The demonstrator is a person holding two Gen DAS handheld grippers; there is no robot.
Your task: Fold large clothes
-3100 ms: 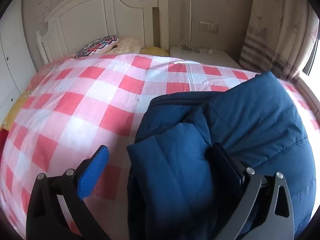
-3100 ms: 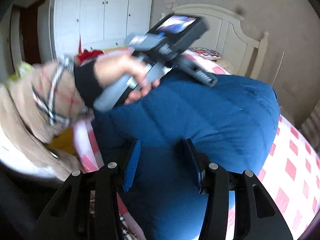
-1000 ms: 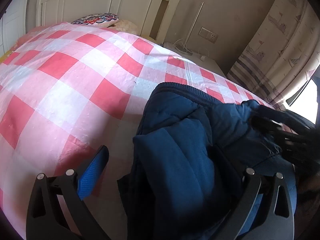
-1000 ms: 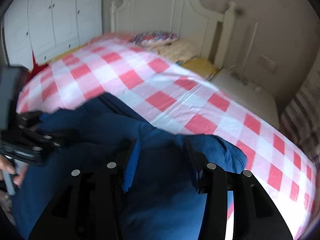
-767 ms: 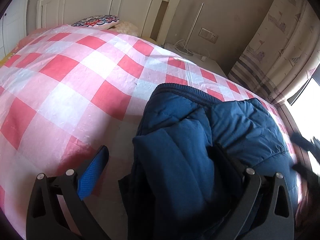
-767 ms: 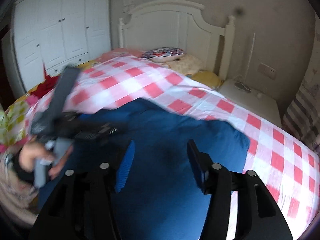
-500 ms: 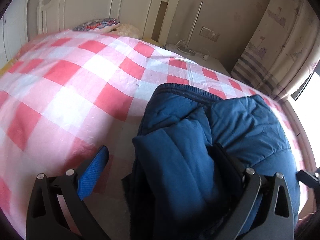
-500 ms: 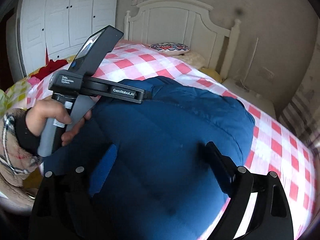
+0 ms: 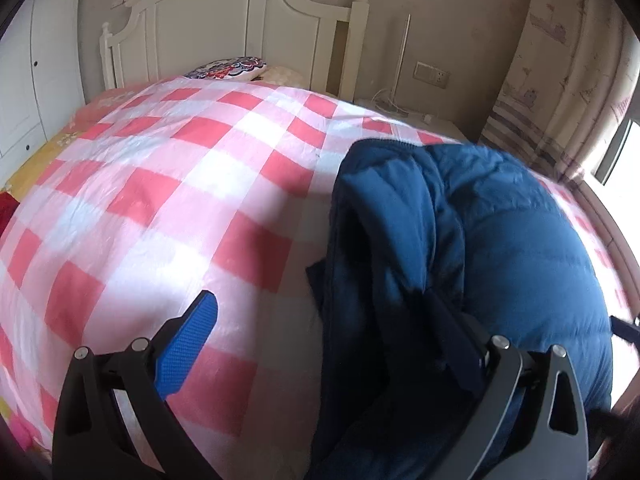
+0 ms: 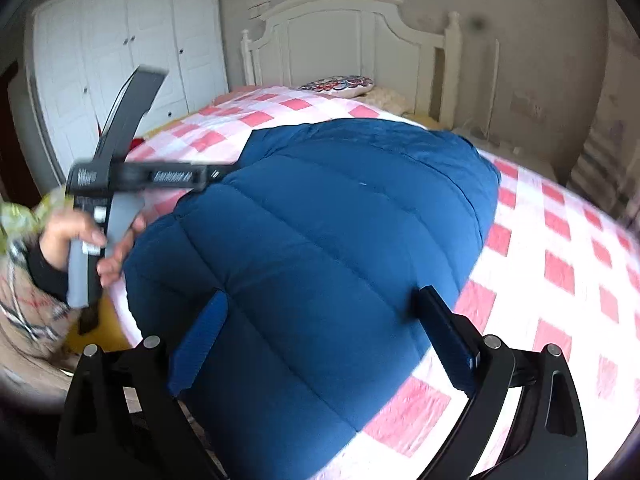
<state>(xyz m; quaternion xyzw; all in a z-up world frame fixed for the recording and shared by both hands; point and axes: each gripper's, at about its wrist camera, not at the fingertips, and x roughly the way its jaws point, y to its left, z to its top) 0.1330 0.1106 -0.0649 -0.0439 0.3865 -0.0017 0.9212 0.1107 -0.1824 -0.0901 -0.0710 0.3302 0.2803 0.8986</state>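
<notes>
A dark blue quilted puffer jacket (image 9: pixel 500 248) lies folded in a thick bundle on the red and white checked bed cover (image 9: pixel 168 184). My left gripper (image 9: pixel 320 328) is open, with the jacket's near left edge between its wide-spread fingers. In the right wrist view the jacket (image 10: pixel 320 240) fills the middle, smooth side up. My right gripper (image 10: pixel 320 332) is open and empty, held just above the jacket's near end. The hand-held left gripper (image 10: pixel 116 184) shows at the left, beside the jacket's edge.
A white headboard (image 9: pixel 240 24) and a patterned pillow (image 9: pixel 228 69) are at the far end of the bed. White wardrobe doors (image 10: pixel 120 64) stand to the left. A nightstand (image 9: pixel 416 116) and a curtain (image 9: pixel 560 80) stand to the right.
My right gripper swung over the jacket, opened wide and let go of it, then drew back. My left gripper stayed open at the jacket's left edge and lifted a little.
</notes>
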